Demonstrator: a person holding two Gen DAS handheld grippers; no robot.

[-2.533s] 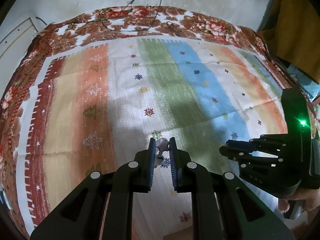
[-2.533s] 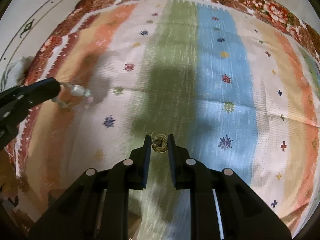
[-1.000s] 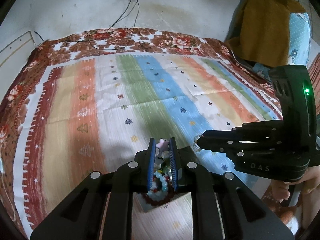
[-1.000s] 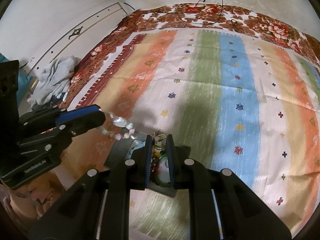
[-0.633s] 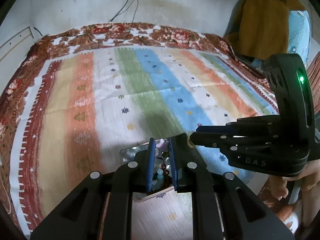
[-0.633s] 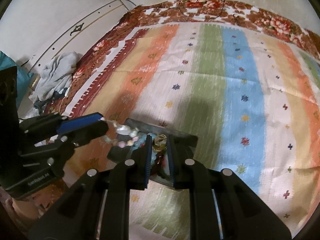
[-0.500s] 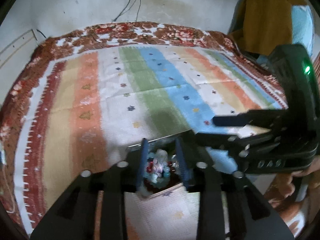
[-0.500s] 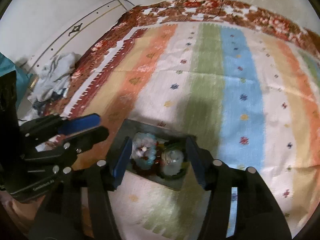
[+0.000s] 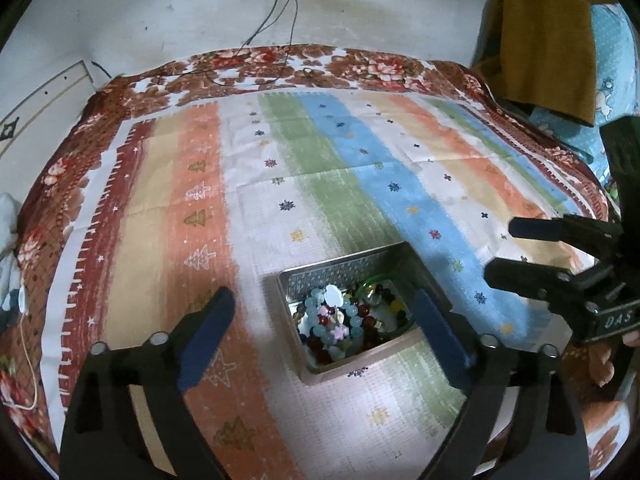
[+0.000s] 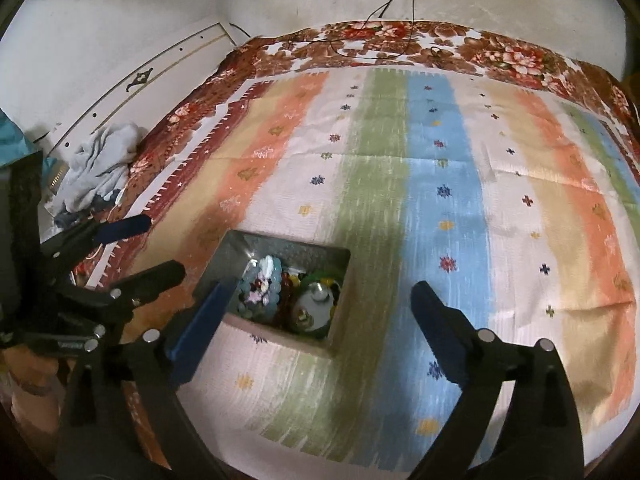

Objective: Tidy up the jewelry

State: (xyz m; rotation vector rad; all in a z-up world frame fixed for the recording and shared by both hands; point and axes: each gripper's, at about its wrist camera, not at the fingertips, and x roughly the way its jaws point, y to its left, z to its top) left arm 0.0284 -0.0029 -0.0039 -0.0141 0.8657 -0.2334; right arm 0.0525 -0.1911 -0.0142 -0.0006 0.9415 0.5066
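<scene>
Striped cloth (image 9: 168, 216) spread over a bed, white wall behind. Up close, the left claw (image 9: 324, 316) is spread wide and holding nothing, hovering right over a metal box (image 9: 340, 270) full of beaded bracelets (image 9: 340, 320). The right claw (image 10: 320, 308) is spread wide too, also empty, above the same box. Further back, cables (image 9: 276, 12) hang from a wall socket.

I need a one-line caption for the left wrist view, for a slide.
Open left gripper above a metal box of beaded jewelry on a striped cloth.
</scene>
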